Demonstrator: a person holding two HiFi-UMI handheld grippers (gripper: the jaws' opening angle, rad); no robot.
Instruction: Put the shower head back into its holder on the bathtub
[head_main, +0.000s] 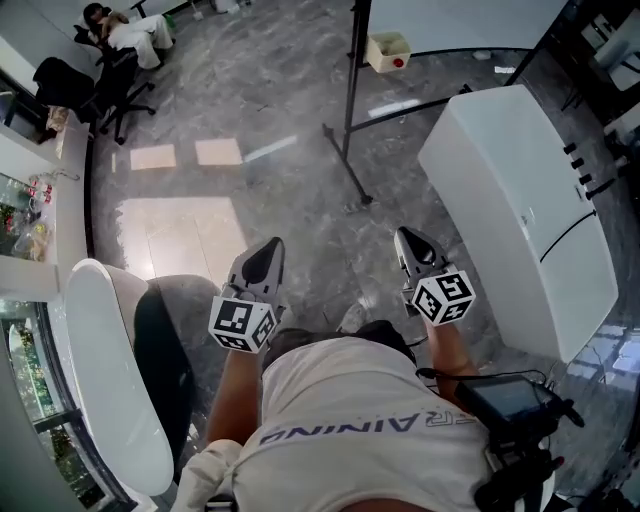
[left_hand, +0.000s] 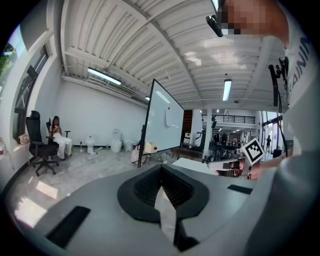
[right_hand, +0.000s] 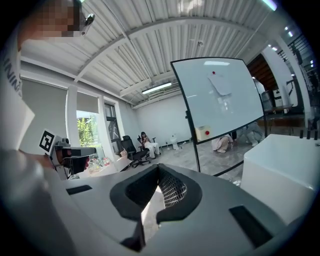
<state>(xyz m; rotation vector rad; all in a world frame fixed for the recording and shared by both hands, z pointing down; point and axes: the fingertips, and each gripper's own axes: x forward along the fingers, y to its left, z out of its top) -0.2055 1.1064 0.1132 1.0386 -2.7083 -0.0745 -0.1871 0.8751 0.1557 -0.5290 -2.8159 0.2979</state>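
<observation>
Fingers closed: left gripper (head_main: 268, 247), right gripper (head_main: 406, 236) | both point away from person | bathtub (head_main: 100, 380) lies lengthwise, left

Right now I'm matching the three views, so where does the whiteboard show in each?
Head view: whiteboard at the top edge, right of centre.
Left gripper view: centre of the picture.
Right gripper view: upper right of centre.
Shared landmark: the seated person, left of the whiteboard in all three.
</observation>
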